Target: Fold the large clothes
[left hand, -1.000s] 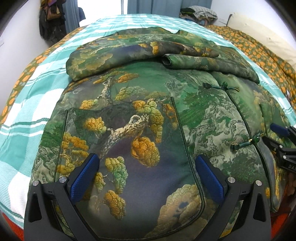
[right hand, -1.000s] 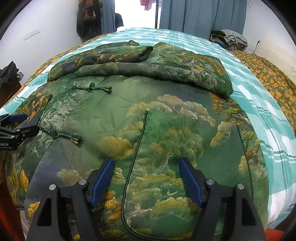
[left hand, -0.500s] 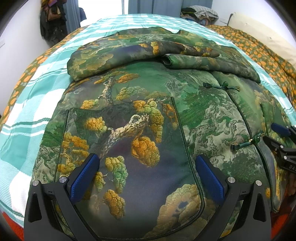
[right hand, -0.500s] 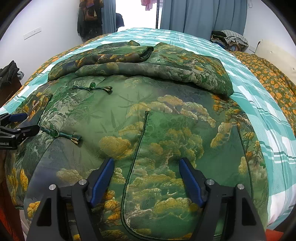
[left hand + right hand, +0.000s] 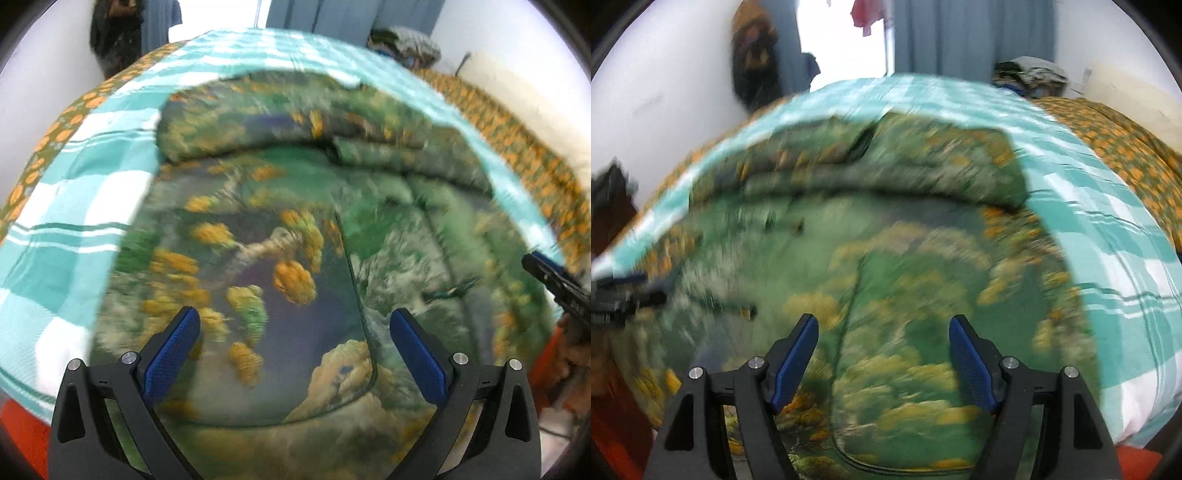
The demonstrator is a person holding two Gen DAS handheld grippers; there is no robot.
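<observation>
Lying spread across a bed (image 5: 74, 229) covered in a teal-and-white checked sheet (image 5: 1108, 258), with the sheet showing as open margin left of the left tool (image 5: 295, 343) and right of the right tool (image 5: 882, 354). Running beyond that, an orange-flowered cover (image 5: 1126, 147) toward the far right edge of the bed. Standing past the far end, blue curtains (image 5: 967, 37) and a white wall (image 5: 517, 37).

Filling nearly all the room ahead of and beneath both tools: the green padded jacket (image 5: 280, 258) with its yellow-and-green tree pattern, blurred in both views. Sleeves lying folded across its far part, well beyond the fingertips. Near hem curving just below the left tool, with a piped pocket seam running between the fingers.

Left tool spreading wide, blue pads (image 5: 173, 354) clear of the cloth, nothing between them being pinched. Right tool likewise spreading wide, pads (image 5: 967, 365) apart above the jacket, gripping nothing. Each tool showing at the side edge of the other's view, over the jacket's middle closure (image 5: 450, 288) with its small dark fastenings.
</observation>
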